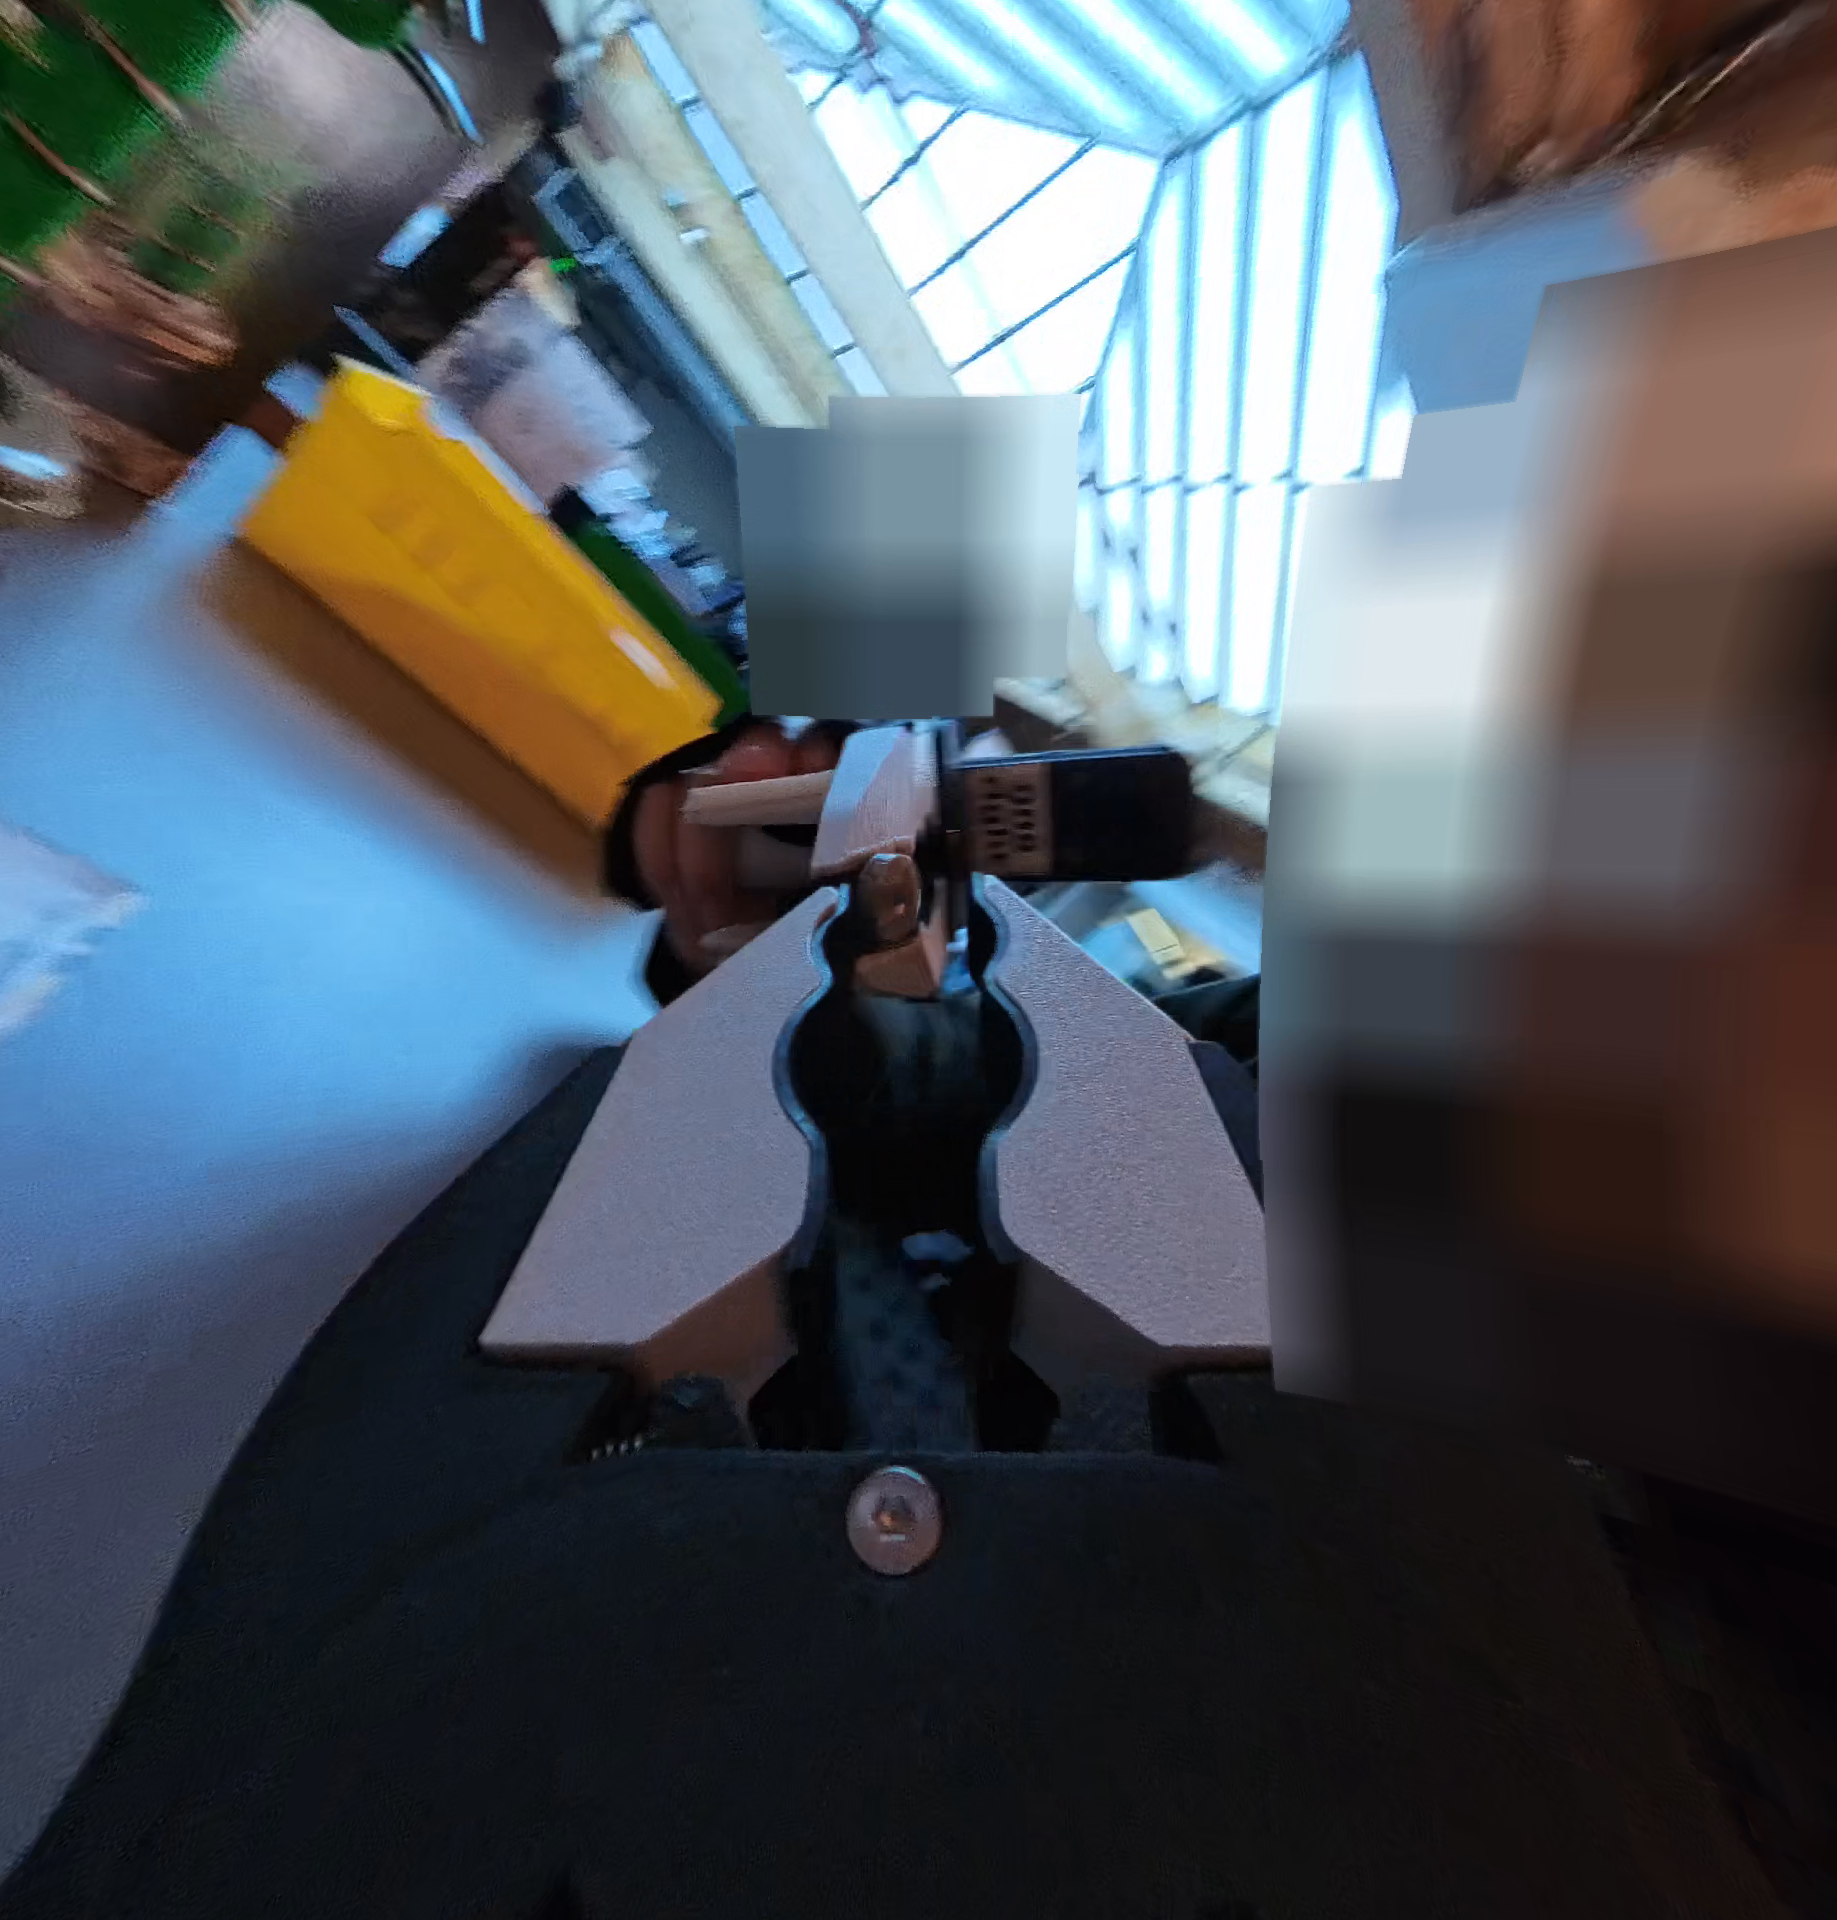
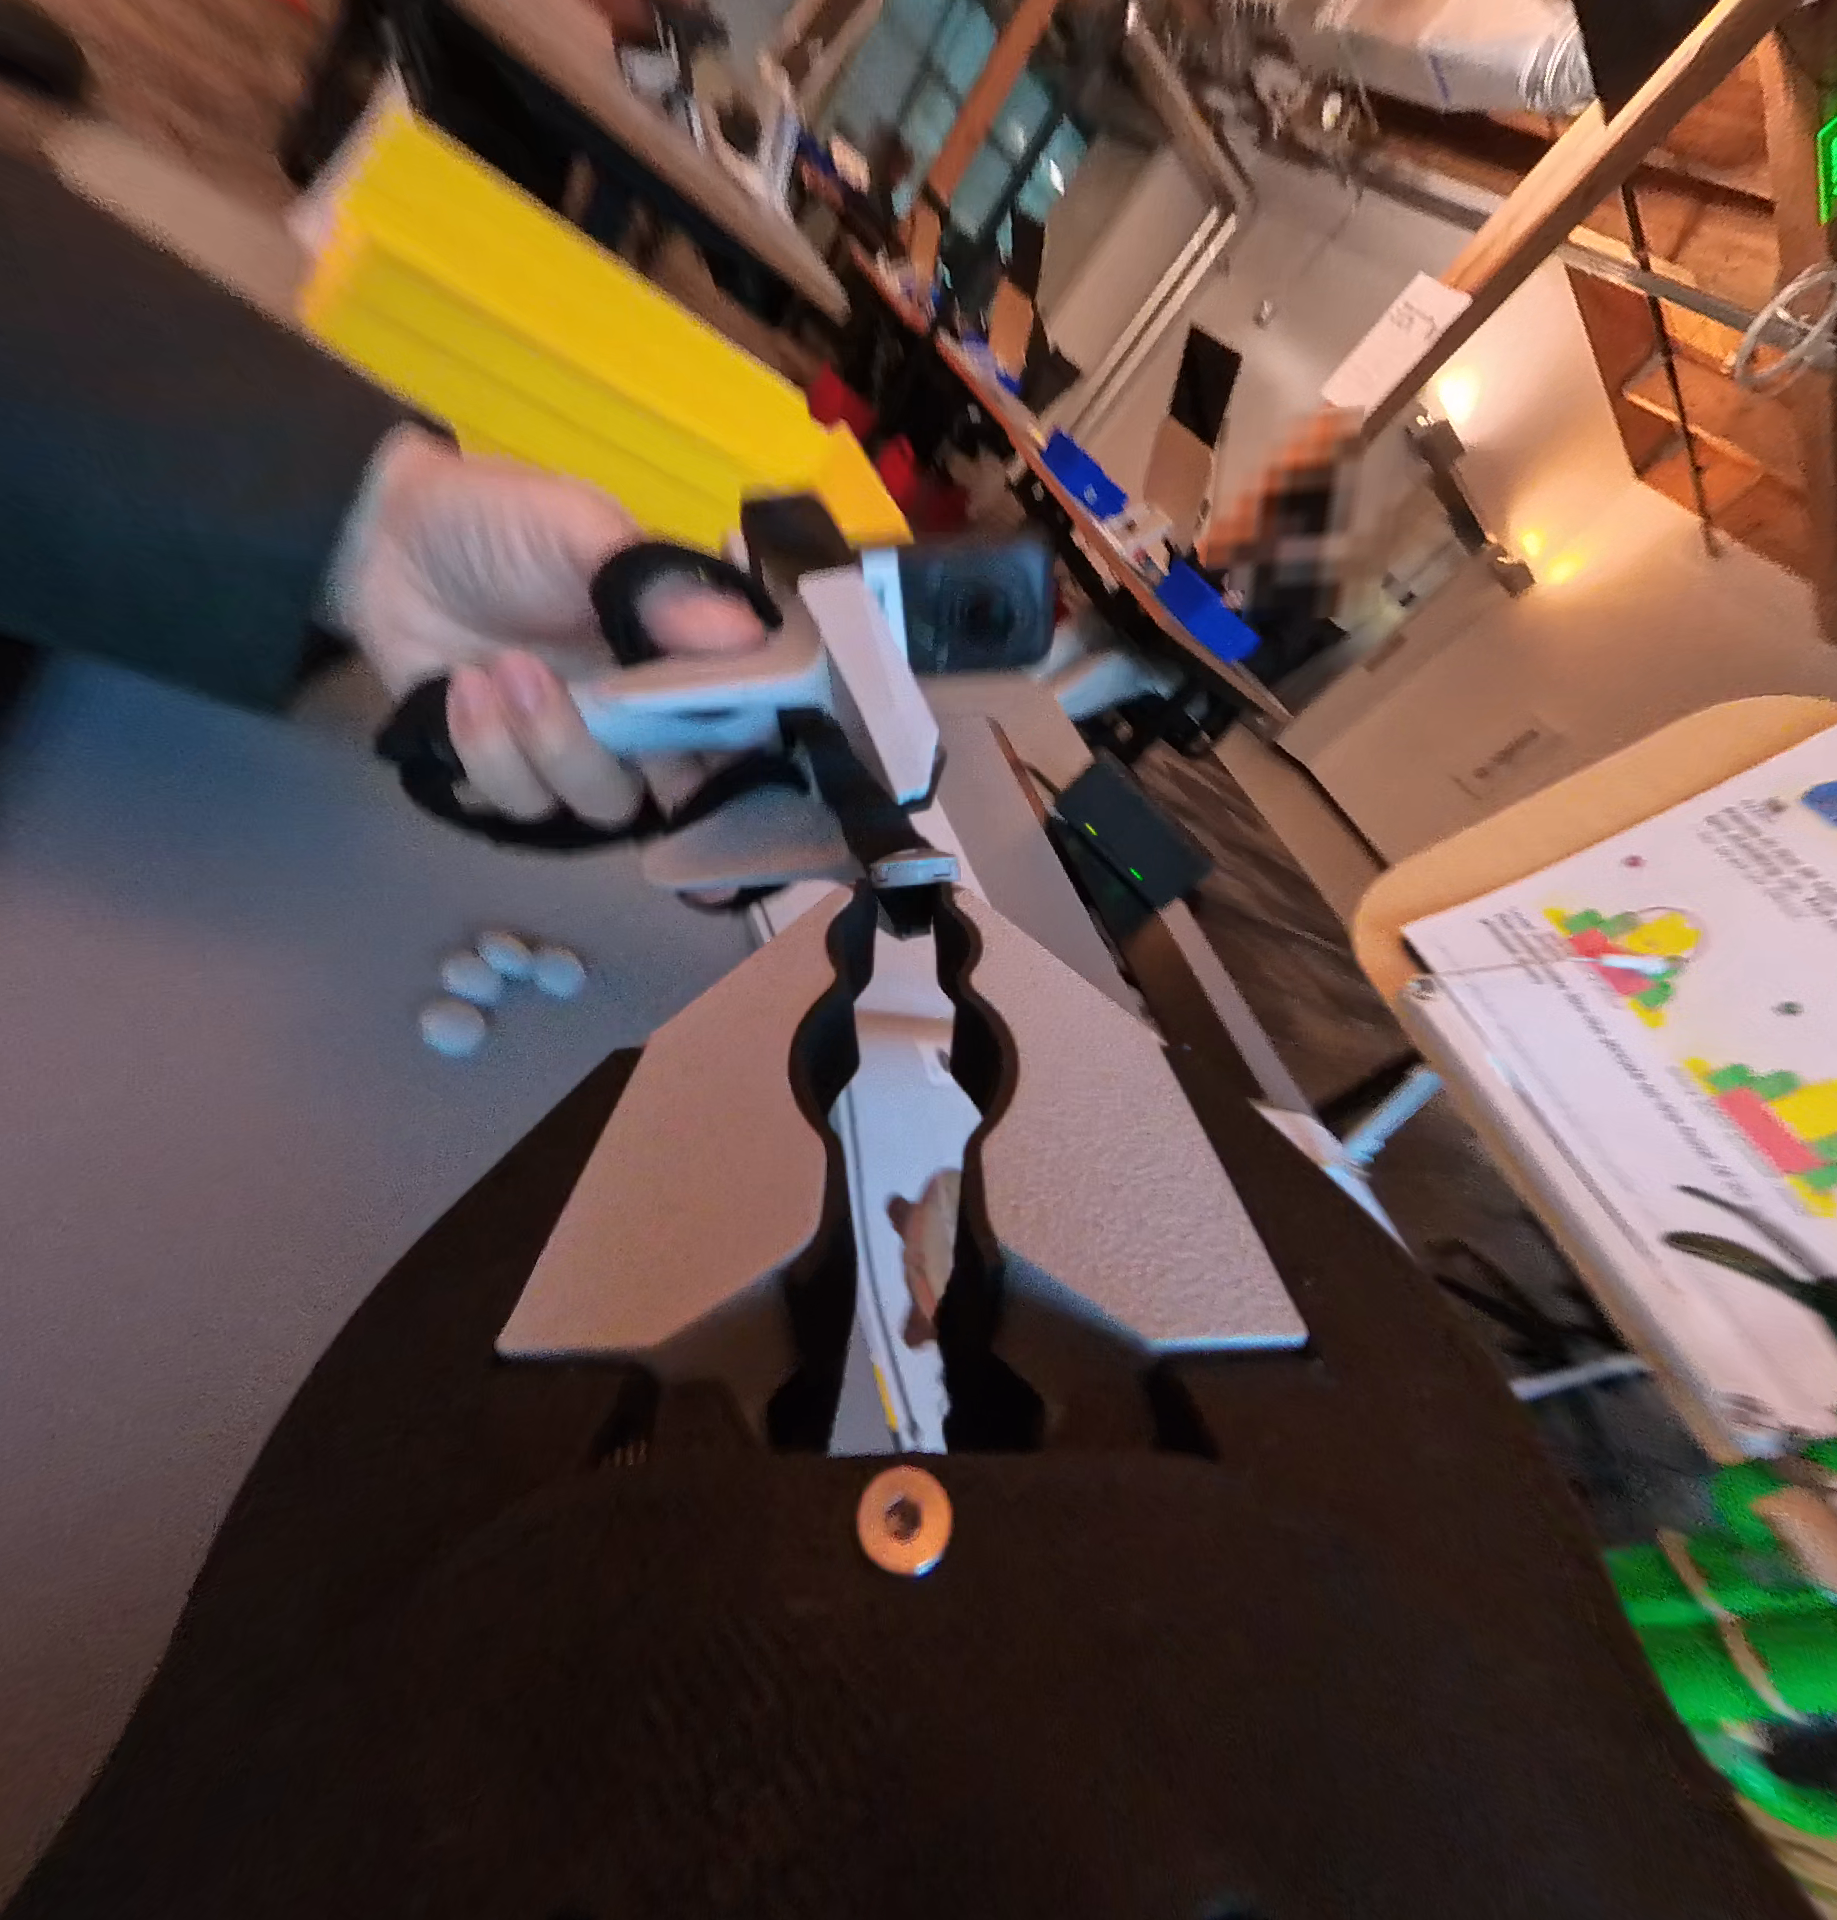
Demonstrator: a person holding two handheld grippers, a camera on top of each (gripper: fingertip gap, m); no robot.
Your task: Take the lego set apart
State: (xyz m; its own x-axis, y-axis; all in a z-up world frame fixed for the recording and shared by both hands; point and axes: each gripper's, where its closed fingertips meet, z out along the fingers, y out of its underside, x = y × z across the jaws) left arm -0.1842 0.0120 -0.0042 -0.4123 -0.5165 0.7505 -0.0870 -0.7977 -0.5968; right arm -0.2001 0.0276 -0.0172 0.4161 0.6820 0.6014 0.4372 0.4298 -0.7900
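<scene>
right gripper (image 2: 898, 920): jaws nearly closed on a small flat pale piece, likely lego | left gripper (image 1: 903, 914): nearly closed on a small brownish piece | pieces meet tip to tip, lifted off grey tabletop (image 2: 166, 1039) | judged light, rigid, slippery: pinch flat sides | pale studs (image 2: 498, 987) on tabletop | yellow bin (image 2: 540, 343) beyond

Green lego set (image 2: 1755, 1631) — blurred, at the right wrist view's lower right edge, on the table.

A yellow bin (image 2: 561, 343) sits on the grey table (image 2: 166, 1039); the printed sheet (image 2: 1672, 1091) shows red, yellow and green blocks.
</scene>
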